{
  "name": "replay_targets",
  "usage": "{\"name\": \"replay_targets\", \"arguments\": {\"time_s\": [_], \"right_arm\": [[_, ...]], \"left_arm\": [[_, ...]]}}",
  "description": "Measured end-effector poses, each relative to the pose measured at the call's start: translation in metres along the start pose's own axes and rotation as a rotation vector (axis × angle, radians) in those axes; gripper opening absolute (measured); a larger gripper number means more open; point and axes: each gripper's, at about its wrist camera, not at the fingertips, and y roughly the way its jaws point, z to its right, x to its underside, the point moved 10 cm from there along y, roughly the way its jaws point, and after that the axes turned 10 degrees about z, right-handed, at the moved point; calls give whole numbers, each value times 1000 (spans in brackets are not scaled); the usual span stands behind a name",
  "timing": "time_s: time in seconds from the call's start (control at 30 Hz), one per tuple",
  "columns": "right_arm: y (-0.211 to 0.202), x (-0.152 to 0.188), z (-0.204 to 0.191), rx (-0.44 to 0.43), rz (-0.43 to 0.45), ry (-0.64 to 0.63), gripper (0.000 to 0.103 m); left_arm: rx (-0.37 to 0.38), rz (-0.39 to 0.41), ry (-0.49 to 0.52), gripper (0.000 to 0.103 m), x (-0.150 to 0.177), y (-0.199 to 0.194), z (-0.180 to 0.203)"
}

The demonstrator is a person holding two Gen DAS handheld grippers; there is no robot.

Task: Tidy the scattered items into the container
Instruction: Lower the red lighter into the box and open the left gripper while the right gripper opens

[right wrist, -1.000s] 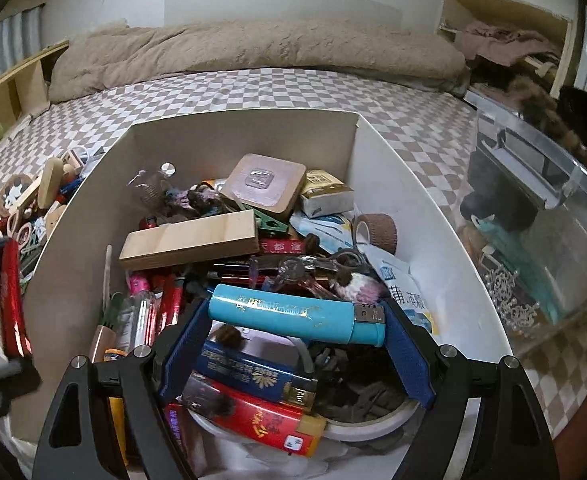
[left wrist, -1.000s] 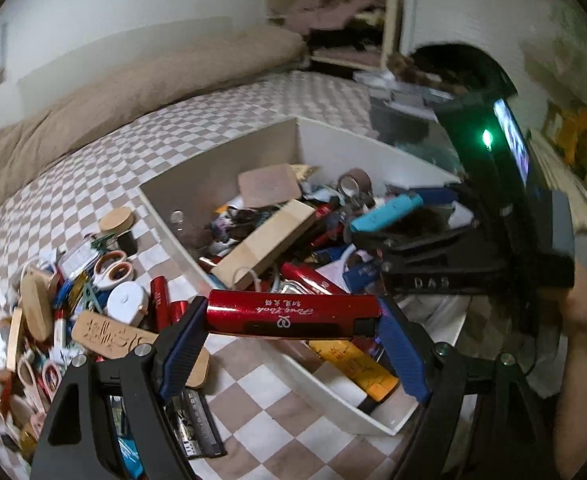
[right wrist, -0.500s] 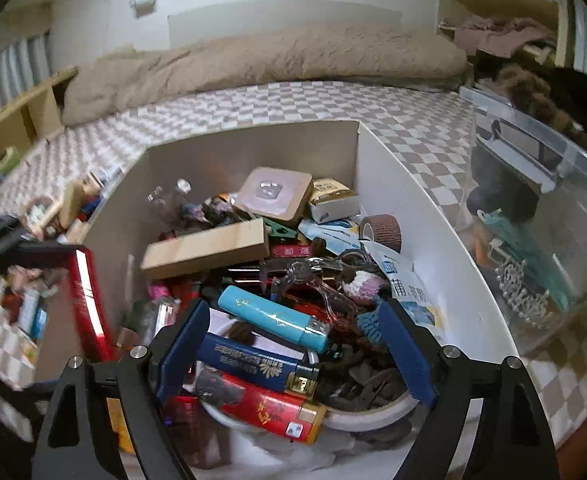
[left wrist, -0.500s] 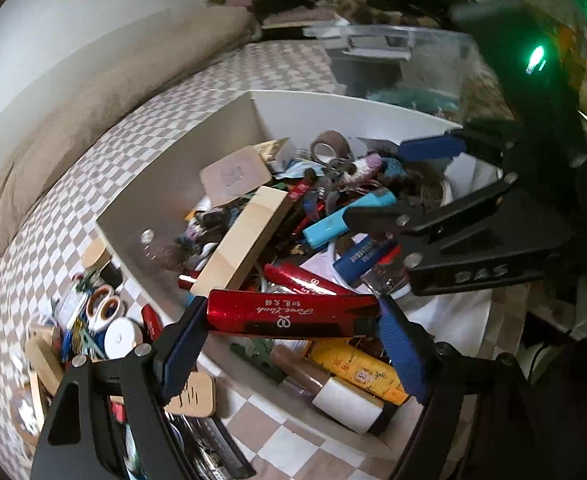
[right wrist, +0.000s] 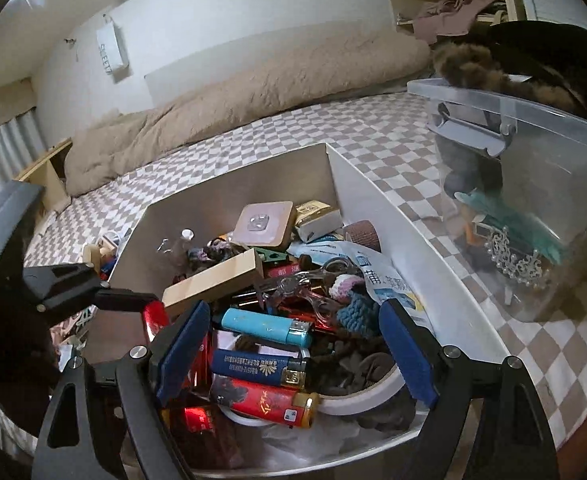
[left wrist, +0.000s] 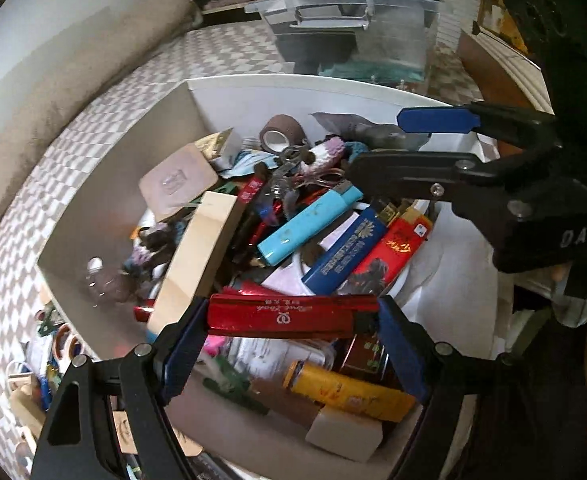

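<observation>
My left gripper (left wrist: 293, 336) is shut on a red lighter (left wrist: 289, 316) and holds it crosswise over the near part of the white container (left wrist: 253, 92). The container is full of clutter: a light blue lighter (left wrist: 309, 228), a dark blue lighter (left wrist: 345, 252), a red lighter with print (left wrist: 393, 252) and a wooden block (left wrist: 197, 256). My right gripper (right wrist: 293, 348) is open and empty above the container (right wrist: 373, 200); the light blue lighter (right wrist: 265, 326) lies loose under it. The left gripper and its red lighter (right wrist: 155, 320) show at the left of the right wrist view.
Scattered small items (left wrist: 53, 344) lie on the checkered cloth left of the container. A clear plastic bin (right wrist: 533, 184) stands to the right of it. A beige quilt (right wrist: 253, 100) lies at the back.
My right gripper let go of the light blue lighter, which now lies in the container, and has lifted open. My left gripper carried the red lighter over the container.
</observation>
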Motion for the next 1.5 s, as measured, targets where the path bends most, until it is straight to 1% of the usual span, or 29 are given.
{"name": "replay_targets", "arguments": {"time_s": [0.07, 0.13, 0.3, 0.43, 0.57, 0.8, 0.83, 0.87, 0.9, 1.0, 1.27, 1.5], "right_arm": [[-1, 0, 1, 8, 10, -3, 87], [1, 3, 2, 4, 5, 11, 92], [1, 6, -1, 28, 9, -28, 94], [3, 8, -2, 44, 9, -50, 95], [4, 9, -1, 43, 7, -52, 96], [4, 10, -1, 45, 2, -61, 96], [4, 10, -1, 43, 0, -63, 96], [3, 10, -2, 41, -2, -64, 96], [3, 11, -2, 39, -3, -63, 96], [3, 11, -4, 32, -4, -60, 96], [2, 11, -6, 25, -5, -59, 96], [0, 11, -6, 25, 2, -51, 96]], "left_arm": [[26, 2, 3, 83, 0, 1, 3], [51, 8, 16, 83, -2, 2, 6], [109, 0, 9, 83, 1, 5, 8], [129, -5, -9, 83, 3, 6, 7], [132, -4, -20, 83, 5, 5, 7], [113, 1, -28, 83, 6, 7, 3], [115, 3, -29, 87, 6, 6, 3], [117, 9, -31, 98, 6, 5, 4], [116, 16, -32, 102, 5, 4, 4], [117, 25, -45, 103, 3, 2, 4], [84, 40, -65, 103, 1, -1, -3], [60, 98, -115, 103, -3, -10, -9]]}}
